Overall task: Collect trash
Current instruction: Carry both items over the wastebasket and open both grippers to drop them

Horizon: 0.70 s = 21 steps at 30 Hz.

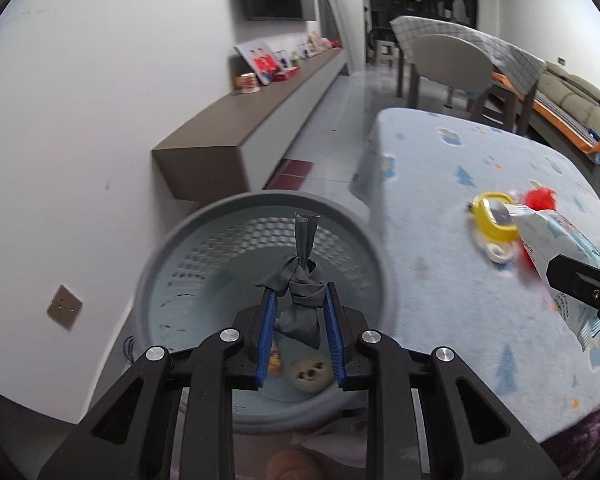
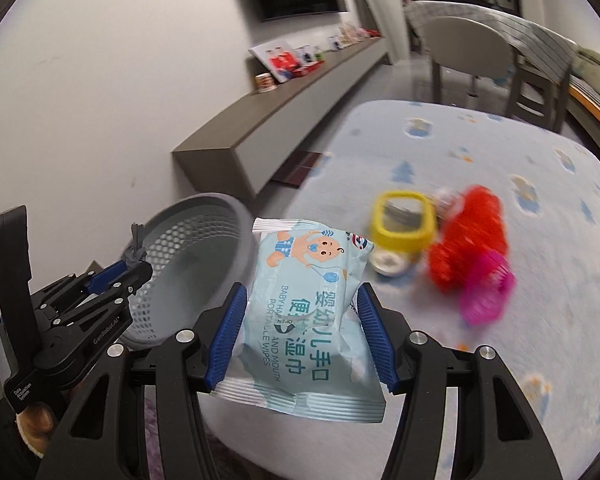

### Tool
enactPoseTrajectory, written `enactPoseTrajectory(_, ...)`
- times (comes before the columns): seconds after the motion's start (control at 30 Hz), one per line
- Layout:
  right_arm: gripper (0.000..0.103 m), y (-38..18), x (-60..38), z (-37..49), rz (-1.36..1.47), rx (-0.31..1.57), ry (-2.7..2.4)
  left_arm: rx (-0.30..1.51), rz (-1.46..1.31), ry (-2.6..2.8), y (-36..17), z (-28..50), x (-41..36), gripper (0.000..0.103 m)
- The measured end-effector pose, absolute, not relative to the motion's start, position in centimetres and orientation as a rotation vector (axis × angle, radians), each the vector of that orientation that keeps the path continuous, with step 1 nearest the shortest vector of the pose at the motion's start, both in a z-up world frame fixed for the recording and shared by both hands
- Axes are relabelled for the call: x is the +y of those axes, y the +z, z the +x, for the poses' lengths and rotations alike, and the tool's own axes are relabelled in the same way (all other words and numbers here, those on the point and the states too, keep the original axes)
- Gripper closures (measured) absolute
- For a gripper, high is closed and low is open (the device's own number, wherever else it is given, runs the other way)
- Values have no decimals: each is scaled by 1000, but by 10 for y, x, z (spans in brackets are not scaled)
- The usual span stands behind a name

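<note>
Left gripper clamps a knotted bag over the bin; right gripper grips a wipes pack, which could miss the rim.

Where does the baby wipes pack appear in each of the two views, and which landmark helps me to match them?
Left wrist view: the baby wipes pack is at the right edge, held in the right gripper.
Right wrist view: the pack fills the lower centre, clamped between the blue pads.
Shared landmark: the grey basket, beside the table in both views.
</note>
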State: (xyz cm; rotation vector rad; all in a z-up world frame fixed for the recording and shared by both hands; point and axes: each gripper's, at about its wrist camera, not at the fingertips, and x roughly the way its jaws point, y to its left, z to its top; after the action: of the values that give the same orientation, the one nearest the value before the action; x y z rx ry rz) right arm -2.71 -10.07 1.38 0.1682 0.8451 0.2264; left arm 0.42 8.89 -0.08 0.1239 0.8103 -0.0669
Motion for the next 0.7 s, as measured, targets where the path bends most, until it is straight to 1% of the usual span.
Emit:
enactPoseTrajectory(0.23, 47, 13, -39, 17, 86, 868, 356, 845, 60, -1, -9, 23, 129, 79)
enactPoseTrajectory(0.43, 47, -5, -6, 43, 54, 903, 447, 899, 32, 37, -27, 36, 146, 78)
enactPoseTrajectory(0.47, 47, -8, -2, 46, 49, 908, 453, 904, 28, 42, -29, 37, 148, 76)
enactPoseTrajectory(0.7, 47, -22, 15, 58, 35, 930, 491, 922, -8, 71, -37, 40, 163, 73)
